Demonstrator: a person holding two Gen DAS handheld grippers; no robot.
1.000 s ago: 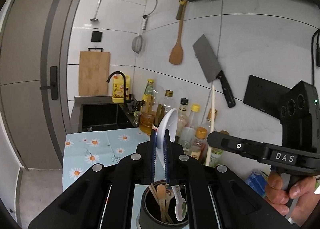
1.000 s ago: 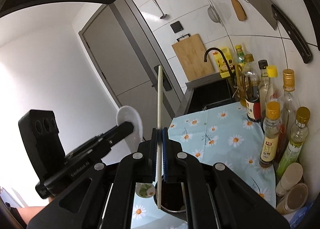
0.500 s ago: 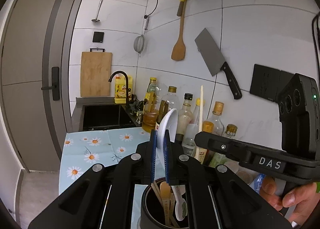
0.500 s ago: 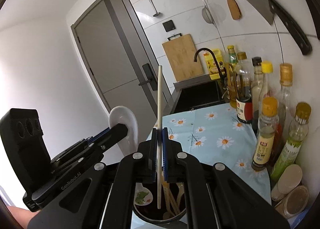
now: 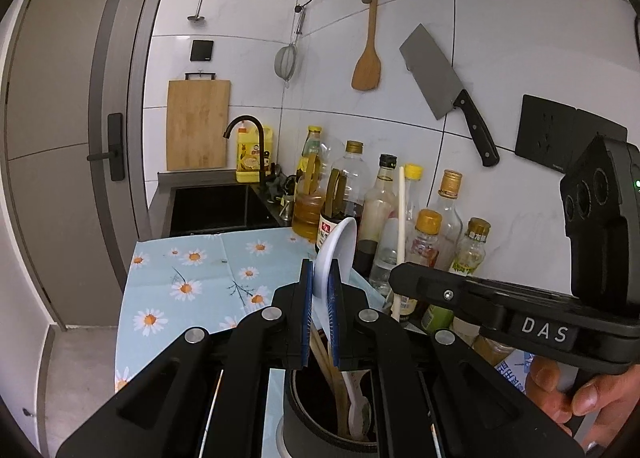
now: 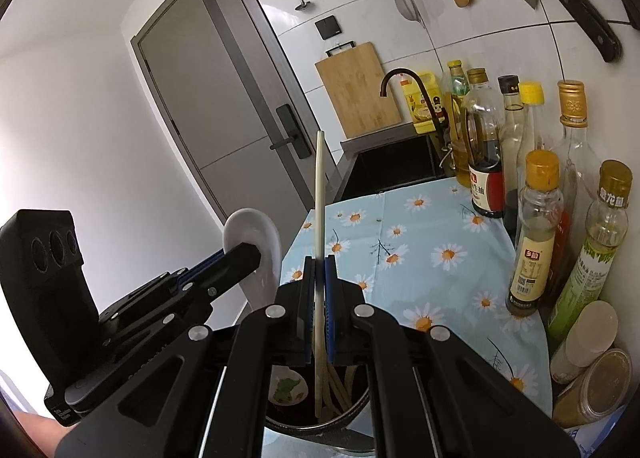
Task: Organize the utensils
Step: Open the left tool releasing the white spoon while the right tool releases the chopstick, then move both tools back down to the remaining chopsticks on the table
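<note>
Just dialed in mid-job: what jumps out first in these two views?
Both tongs are clamped on utensils right above the dark utensil holder: the left tongs grip a white spoon, the right tongs an upright pale chopstick. Behind, a cleaver hangs on the tiled wall above a row of bottles.

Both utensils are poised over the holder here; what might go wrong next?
1. The left gripper pinches the white ceramic spoon bowl-up above the dark round utensil holder; released high, it may chip.
2. The pale chopstick in the right gripper may snag on wooden utensils already inside.
3. The grippers sit close and may collide.
</note>
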